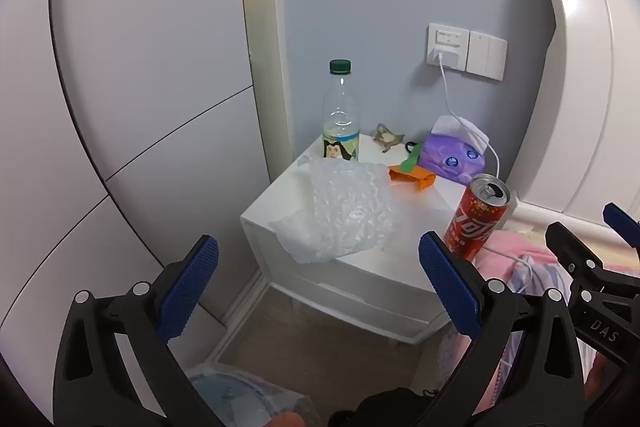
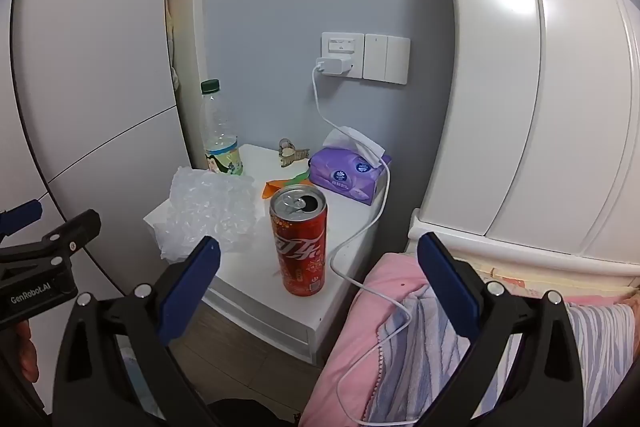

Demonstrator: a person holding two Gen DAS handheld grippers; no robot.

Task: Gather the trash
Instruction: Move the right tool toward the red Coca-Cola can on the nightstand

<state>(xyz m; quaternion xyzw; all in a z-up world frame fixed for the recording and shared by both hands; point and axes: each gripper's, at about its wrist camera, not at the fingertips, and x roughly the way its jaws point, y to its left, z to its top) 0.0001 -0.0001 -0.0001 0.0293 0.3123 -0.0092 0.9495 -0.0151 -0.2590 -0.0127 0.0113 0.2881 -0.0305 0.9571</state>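
A white nightstand (image 1: 400, 259) (image 2: 256, 267) holds the trash. An opened red cola can (image 1: 476, 219) (image 2: 300, 243) stands upright near its front right edge. Crumpled clear bubble wrap (image 1: 340, 211) (image 2: 208, 207) lies at the front left. An almost empty plastic bottle with a green cap (image 1: 340, 115) (image 2: 219, 131) stands at the back left. An orange wrapper (image 1: 412, 179) (image 2: 280, 185) lies mid-table. My left gripper (image 1: 318, 287) is open and empty, short of the nightstand. My right gripper (image 2: 318, 287) is open and empty, just before the can.
A purple tissue pack (image 1: 456, 155) (image 2: 348, 175), a hair claw clip (image 1: 388, 137) (image 2: 292, 151) and a white charger cable (image 2: 360, 227) are on the nightstand. The bed with a pink blanket (image 2: 380, 327) is at the right, wardrobe doors (image 1: 140, 107) at the left. A lined bin (image 1: 248, 399) sits on the floor below.
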